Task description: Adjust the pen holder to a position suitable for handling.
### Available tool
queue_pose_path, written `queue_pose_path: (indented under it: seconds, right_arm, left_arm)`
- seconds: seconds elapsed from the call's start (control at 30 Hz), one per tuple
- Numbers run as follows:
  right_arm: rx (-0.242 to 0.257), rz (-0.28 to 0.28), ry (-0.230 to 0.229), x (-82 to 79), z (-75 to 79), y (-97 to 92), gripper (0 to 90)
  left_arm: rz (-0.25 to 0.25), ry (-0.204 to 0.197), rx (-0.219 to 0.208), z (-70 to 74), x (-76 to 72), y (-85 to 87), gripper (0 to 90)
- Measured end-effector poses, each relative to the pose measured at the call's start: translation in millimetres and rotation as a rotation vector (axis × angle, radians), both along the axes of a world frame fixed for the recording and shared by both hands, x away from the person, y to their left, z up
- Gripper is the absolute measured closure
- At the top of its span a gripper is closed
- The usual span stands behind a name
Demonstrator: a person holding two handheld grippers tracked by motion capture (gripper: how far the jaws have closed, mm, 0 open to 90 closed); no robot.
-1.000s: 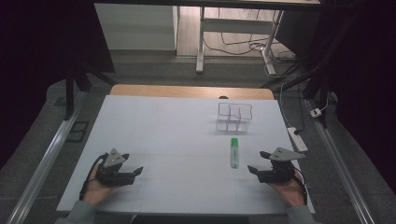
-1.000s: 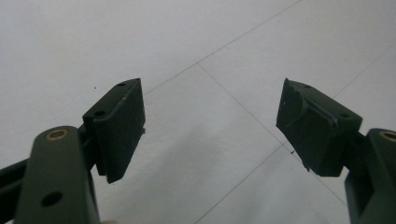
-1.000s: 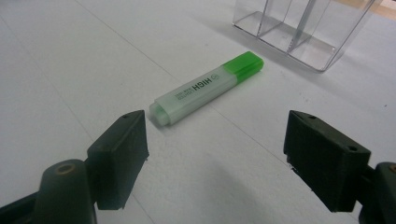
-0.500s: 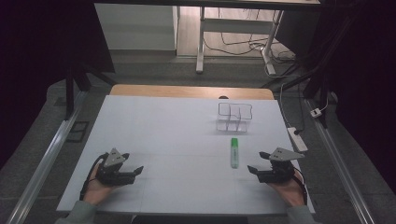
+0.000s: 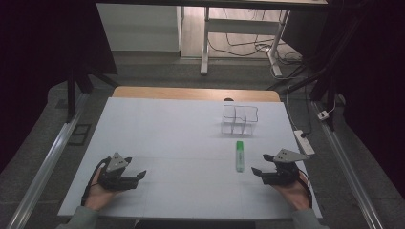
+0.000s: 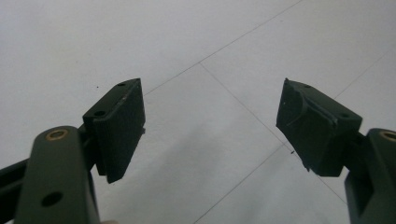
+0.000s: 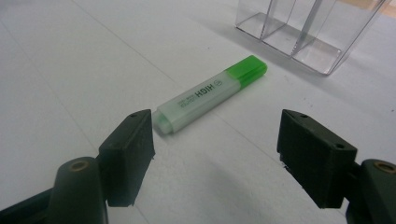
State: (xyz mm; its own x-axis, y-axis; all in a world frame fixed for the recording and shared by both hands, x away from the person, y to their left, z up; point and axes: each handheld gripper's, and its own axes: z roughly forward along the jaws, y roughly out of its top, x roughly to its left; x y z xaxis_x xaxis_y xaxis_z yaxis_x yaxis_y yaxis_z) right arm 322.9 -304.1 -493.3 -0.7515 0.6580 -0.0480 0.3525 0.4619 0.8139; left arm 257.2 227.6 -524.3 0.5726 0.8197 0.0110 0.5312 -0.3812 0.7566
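Nothing has moved since the earlier frames: both grippers rest where they were. The highlighter [image 5: 239,155] lies flat on the white table [image 5: 181,133], its green cap pointing toward the clear organizer [image 5: 239,119] standing just beyond it, apart from it. In the right gripper view the highlighter [image 7: 211,94] lies just ahead of the spread jaws, untouched. The right gripper [image 5: 258,172] sits near the front edge, just right of the highlighter, jaws apart and empty. The left gripper [image 5: 138,176] rests well apart on the left, jaws likewise wide and empty.
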Motion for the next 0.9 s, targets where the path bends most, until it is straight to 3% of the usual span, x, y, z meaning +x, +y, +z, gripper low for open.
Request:
queue_pose_path:
  seconds: [0.4, 0.9]
  right_arm:
    - [-0.017, -0.028, 0.026, 12.7, 5.1, 6.1, 28.7]
    - [-0.026, -0.127, 0.068, 33.3, 7.0, 0.8, 30.3]
  left_arm:
    - [-0.006, 0.005, 0.013, -1.7, 1.2, -2.5, 23.8]
    - [-0.007, 0.005, 0.019, -2.4, 2.1, -3.5, 23.8]
